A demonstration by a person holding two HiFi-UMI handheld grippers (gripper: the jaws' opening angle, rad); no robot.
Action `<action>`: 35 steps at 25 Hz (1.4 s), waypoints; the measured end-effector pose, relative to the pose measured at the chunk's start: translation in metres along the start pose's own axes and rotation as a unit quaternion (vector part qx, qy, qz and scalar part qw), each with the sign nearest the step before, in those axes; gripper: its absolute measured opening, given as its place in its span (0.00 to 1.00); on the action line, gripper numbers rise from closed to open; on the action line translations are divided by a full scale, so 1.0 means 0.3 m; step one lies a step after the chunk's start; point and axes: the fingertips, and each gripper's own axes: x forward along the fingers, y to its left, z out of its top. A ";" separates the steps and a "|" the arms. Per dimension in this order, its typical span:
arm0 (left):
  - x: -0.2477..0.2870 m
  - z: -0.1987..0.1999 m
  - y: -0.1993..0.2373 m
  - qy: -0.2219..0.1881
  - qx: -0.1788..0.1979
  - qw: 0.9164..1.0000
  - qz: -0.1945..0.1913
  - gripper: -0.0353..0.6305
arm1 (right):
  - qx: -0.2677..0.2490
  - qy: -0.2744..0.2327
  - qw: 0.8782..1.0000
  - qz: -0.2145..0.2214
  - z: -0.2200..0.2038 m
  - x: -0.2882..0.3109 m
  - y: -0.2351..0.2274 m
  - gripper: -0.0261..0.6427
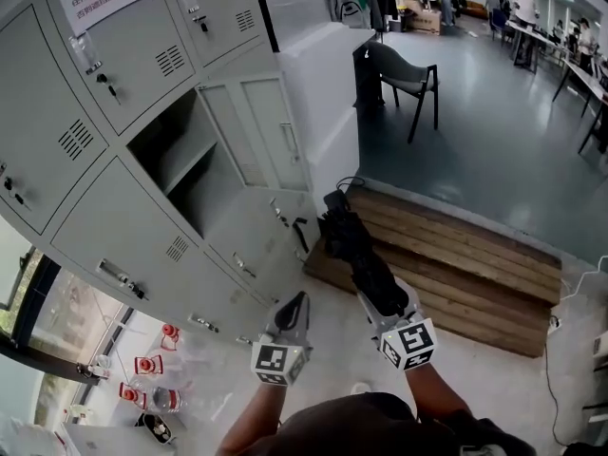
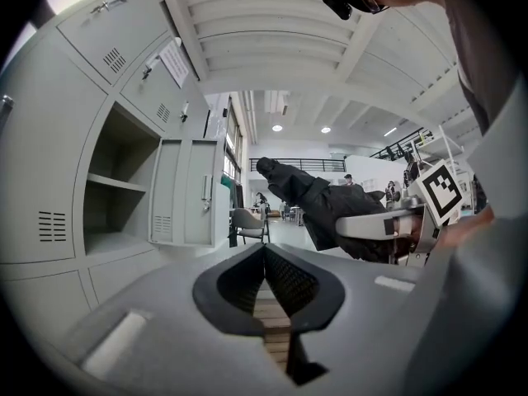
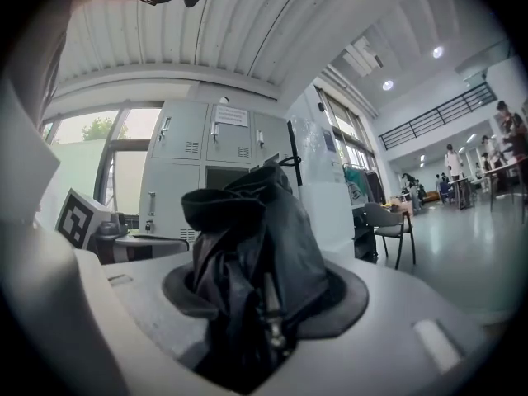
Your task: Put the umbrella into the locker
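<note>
Two grippers are showing low in the head view, side by side and near each other. The left gripper [image 1: 297, 304] is carrying nothing: its ribbed black pads are meeting at the tips, with only floor visible past them. The right gripper [image 1: 384, 297] is clamping the umbrella [image 1: 353, 247], a folded black one whose loose, creased fabric is bulging out between the jaws in the right gripper view.

The umbrella's long axis is running along the gripper's own line, away from the person and leaning toward the upper left of the head view, with its far end reaching well beyond the fingertips. The open compartment [image 1: 176, 139] is lying ahead and to the left of that far end, well apart from it. The empty left gripper is sitting on the locker side, but the right one is doing the carrying, so the coming move is probably calling for the tip to be swung leftward until the axis is pointing into the opening.

That compartment is belonging to a locker bank [image 1: 114, 207] of smooth grey painted sheet metal with vent slots and small handles. A flat shelf [image 2: 115, 183] is dividing it, and its panelled door [image 1: 256, 126] is standing open on the right. Beyond, a slatted wooden platform [image 1: 475, 264] is lying on the floor, a dark chair [image 1: 408, 76] is standing farther off, and people [image 1: 522, 3] are gathering at tables at the back.
</note>
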 end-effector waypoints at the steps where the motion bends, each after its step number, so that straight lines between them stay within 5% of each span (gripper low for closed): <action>1: 0.010 -0.002 0.004 0.001 -0.001 1.000 0.008 0.06 | 0.003 0.000 1.000 0.008 0.001 0.013 -0.008 0.39; 17: 0.050 -0.051 0.192 -0.004 -0.024 0.994 0.107 0.06 | -0.004 0.009 0.993 0.119 -0.024 0.264 0.051 0.39; 35: 0.053 -0.040 0.582 -0.013 -0.033 0.991 0.129 0.06 | -0.010 0.031 0.986 0.161 -0.023 0.674 0.275 0.39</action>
